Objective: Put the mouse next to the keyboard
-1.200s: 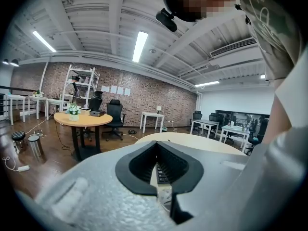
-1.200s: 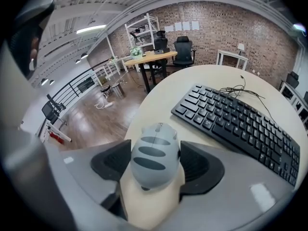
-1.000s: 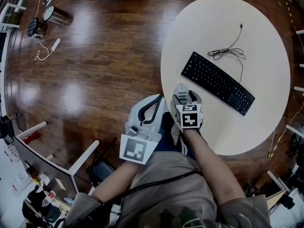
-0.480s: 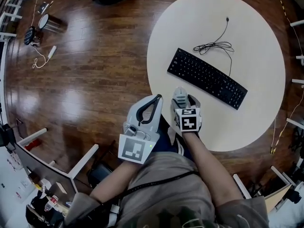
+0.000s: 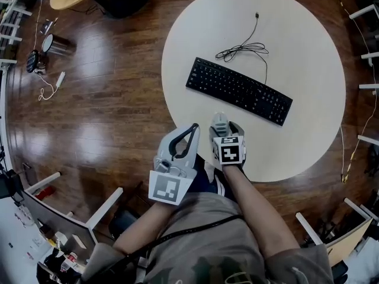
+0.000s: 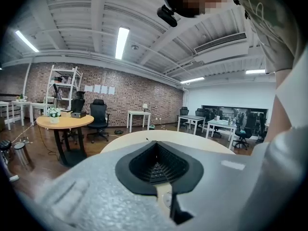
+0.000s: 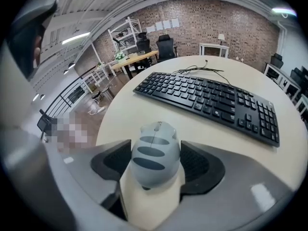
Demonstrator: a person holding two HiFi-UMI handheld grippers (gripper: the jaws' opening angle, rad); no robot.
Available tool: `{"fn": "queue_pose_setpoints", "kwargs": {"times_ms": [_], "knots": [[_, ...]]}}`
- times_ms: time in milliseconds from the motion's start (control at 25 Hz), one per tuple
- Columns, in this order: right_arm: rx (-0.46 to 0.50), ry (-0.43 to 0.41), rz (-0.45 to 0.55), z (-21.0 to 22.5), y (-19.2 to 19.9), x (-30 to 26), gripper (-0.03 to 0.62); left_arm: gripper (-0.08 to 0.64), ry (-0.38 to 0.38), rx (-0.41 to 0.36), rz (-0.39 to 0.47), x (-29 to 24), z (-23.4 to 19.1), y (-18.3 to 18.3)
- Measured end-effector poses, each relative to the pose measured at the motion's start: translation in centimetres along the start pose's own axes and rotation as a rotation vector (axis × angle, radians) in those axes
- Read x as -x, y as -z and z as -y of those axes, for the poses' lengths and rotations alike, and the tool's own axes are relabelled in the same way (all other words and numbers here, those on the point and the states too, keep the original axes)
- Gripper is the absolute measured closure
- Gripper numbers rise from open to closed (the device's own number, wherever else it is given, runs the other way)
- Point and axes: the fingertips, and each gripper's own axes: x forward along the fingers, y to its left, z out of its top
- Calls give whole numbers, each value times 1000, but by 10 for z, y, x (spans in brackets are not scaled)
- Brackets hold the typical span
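Right tool (image 5: 224, 128) is clenched on the mouse (image 7: 154, 147), a grey one with darker stripes, squeezed between the two black pads with its nose poking out in front. The tool hangs over the near edge of the round pale table (image 5: 302, 46), and whether the mouse touches the tabletop cannot be told. Straight ahead of it lies the black keyboard (image 5: 238, 91), set slantwise across the middle of the table, near the mouse but clearly apart from it. The keyboard's thin black cable (image 5: 244, 47) sits bunched in a loose tangle just behind it, with one end trailing toward the far rim. Left tool (image 5: 191, 128) is beside the right one, over the wooden floor (image 5: 112, 99) just off the table's edge, its jaws pressed together at the tips with nothing between them.
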Motion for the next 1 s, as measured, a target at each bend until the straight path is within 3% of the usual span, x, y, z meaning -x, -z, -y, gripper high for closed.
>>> {"fn": "queue_pose_setpoints", "kwargs": {"times_ms": [1000], "knots": [[-145,60,-9,108,71,51,268,558,148,-51,-2,-45,126,-3]]}}
